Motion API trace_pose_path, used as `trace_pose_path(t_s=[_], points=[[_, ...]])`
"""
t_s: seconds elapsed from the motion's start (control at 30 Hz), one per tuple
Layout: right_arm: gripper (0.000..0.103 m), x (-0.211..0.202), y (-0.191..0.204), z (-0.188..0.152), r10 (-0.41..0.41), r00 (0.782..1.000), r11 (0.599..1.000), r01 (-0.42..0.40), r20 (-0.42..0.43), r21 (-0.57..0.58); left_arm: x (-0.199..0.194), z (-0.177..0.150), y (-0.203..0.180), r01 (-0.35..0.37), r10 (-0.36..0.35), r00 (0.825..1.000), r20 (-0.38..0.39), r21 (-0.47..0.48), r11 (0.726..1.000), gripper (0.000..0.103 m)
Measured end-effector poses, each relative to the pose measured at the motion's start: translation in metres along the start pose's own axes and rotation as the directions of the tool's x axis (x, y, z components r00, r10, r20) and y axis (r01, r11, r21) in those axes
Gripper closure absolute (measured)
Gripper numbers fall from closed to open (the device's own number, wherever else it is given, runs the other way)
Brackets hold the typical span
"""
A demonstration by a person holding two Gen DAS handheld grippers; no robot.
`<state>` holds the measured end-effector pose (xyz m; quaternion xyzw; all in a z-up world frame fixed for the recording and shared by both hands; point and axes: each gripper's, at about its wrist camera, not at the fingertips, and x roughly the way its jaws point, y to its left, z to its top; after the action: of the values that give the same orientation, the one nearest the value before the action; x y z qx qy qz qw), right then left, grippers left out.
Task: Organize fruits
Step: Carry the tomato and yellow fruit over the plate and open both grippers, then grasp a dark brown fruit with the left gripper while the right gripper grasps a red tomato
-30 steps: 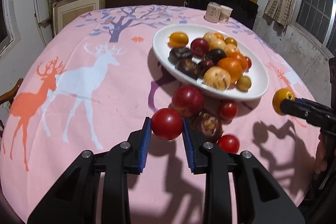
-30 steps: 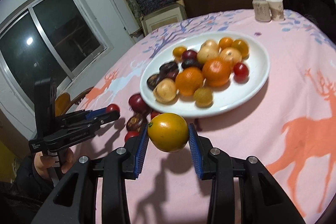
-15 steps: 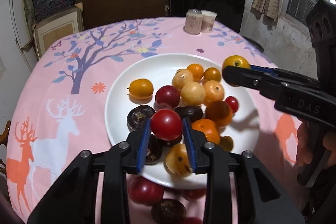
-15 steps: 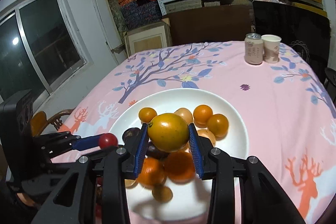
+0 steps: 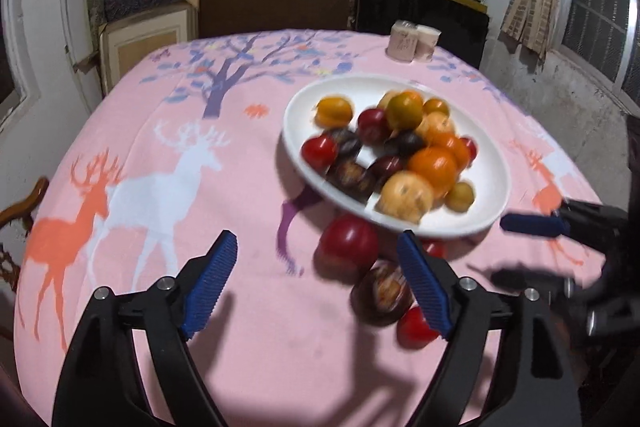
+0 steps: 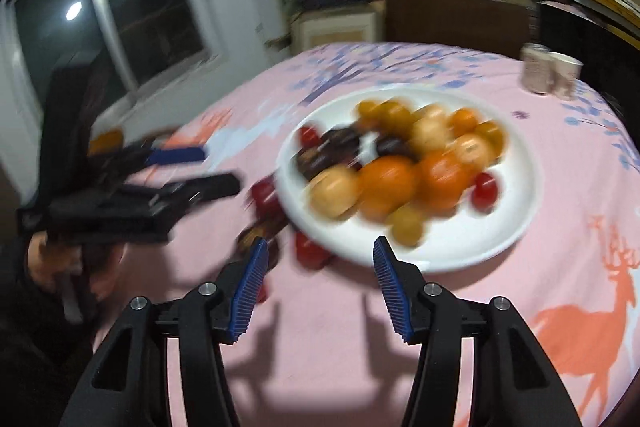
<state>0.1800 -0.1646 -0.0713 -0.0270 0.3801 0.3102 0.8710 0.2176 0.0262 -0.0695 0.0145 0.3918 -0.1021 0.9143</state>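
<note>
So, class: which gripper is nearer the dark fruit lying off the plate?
Left. The left gripper has the dark fruit against its right finger; the right gripper sits further off, fruit beyond its left finger.

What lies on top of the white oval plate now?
The white oval plate holds a heap of fruits: oranges, yellow ones, small red ones and dark purple ones. Whatever lies beneath the heap is covered, and the blur prevents an exact count.

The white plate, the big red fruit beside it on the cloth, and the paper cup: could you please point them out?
White plate (image 5: 486, 223), left wrist view, bare near rim.
Big red fruit (image 5: 349, 242), left wrist view, its middle.
Paper cup (image 6: 564, 73), right wrist view, its side wall.
</note>
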Motion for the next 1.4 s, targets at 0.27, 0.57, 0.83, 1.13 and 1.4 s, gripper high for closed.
trace_pose_path(t_s=[0.27,0.57,0.83,1.13,1.4], points=[[0.05,0.04,0.041,-0.002,0.01,0.995,0.999,-0.015,-0.102,-0.05,0.005,-0.021,0.02,-0.039,0.036,0.997,-0.067,-0.05,0.998,0.023],[0.074,0.036,0.029,-0.011,0.005,0.994,1.0,-0.003,-0.109,0.021,0.011,-0.029,0.001,0.001,0.001,0.995,-0.103,0.02,1.0,0.023],[0.074,-0.003,-0.035,-0.045,-0.028,0.999,0.974,0.032,-0.02,0.224,0.029,-0.025,-0.05,0.003,0.014,0.993,-0.12,0.144,0.99,0.041],[0.074,-0.001,-0.051,-0.05,0.046,0.999,0.955,-0.042,-0.006,0.293,0.03,-0.025,-0.056,0.043,-0.026,0.992,-0.126,0.134,0.99,0.061],[0.074,-0.008,-0.051,-0.051,0.051,0.999,0.955,-0.053,0.015,0.291,0.019,-0.033,-0.06,0.069,-0.054,0.992,-0.112,0.133,0.989,0.061]])
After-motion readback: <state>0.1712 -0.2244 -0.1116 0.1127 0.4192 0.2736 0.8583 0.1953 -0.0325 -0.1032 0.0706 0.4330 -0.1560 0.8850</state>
